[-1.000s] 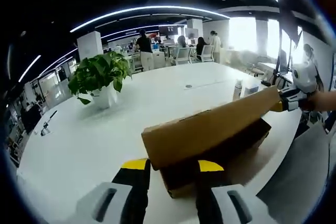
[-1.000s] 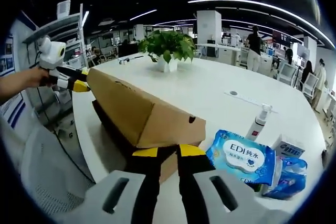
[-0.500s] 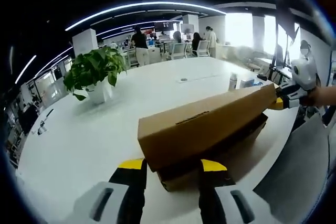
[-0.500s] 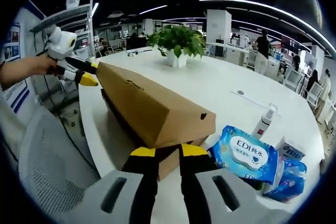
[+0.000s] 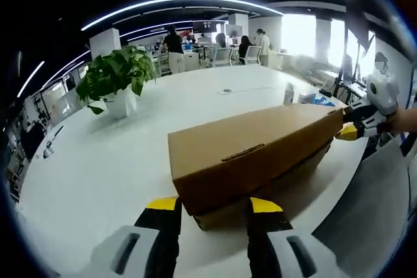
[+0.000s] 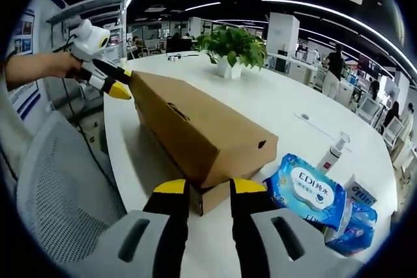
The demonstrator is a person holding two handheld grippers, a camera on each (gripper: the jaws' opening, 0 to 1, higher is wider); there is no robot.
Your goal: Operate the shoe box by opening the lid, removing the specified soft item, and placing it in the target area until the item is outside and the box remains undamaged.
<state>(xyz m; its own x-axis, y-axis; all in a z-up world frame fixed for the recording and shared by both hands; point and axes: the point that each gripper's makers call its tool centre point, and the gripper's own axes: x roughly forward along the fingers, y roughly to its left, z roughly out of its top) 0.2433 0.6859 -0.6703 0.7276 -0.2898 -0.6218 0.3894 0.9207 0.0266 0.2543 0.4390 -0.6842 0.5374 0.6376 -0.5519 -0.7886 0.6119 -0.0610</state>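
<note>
A long brown cardboard shoe box [image 5: 254,157] lies on the large white round table [image 5: 130,154], near the table's edge. Its brown cardboard lid [image 6: 195,128] covers the box and sits slightly raised above the lower tray, whose edge shows beneath it at both ends.

In the left gripper view, the left gripper [image 5: 212,208], with black jaws and yellow tips, stands at one short end of the box. Its jaws are spread apart, one on each side of the lower corner, pinching nothing. In the same view the right gripper [image 5: 355,125] appears at the far right, with its yellow tips at the opposite end of the lid; whether it touches cannot be told.

In the right gripper view, the right gripper [image 6: 210,190] stands at the near short end of the box. Its jaws are spread and hold nothing. The left gripper [image 6: 111,83] shows at the far left, held by a person's hand [image 6: 62,66], with its tips at the far end of the lid.

A blue-and-white wet wipes pack [image 6: 306,193] lies just beside the box, to the right. A white spray bottle [image 6: 332,151] stands beyond it. A green potted plant in a white pot [image 6: 233,47] stands far across the table. A grey mesh chair back [image 6: 58,193] sits near the table edge.
</note>
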